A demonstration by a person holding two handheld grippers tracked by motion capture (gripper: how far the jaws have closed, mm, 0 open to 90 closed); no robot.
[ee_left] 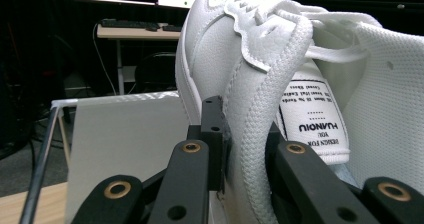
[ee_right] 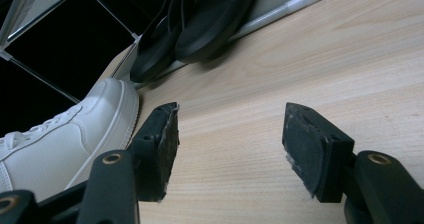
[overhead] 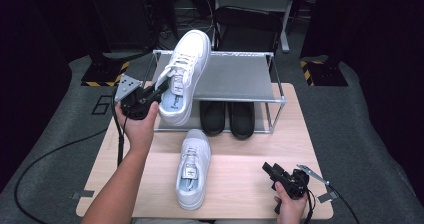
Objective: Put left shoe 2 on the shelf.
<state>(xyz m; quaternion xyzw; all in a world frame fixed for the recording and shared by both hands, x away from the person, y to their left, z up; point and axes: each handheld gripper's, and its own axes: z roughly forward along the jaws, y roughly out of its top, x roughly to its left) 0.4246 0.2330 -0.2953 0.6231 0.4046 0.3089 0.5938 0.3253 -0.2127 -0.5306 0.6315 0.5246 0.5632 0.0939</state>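
Above the wooden table (overhead: 240, 169), left gripper (overhead: 150, 98) jaws clamp a white sneaker's (overhead: 184, 74) collar; right gripper (overhead: 276, 176) jaws gape empty.

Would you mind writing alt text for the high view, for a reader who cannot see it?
The left gripper holds a white sneaker by its collar above the top shelf of a metal shoe rack. Its mate, the second white sneaker, lies on the wooden table, black slippers sit under the shelf, and the right gripper rests open at the table's near right.
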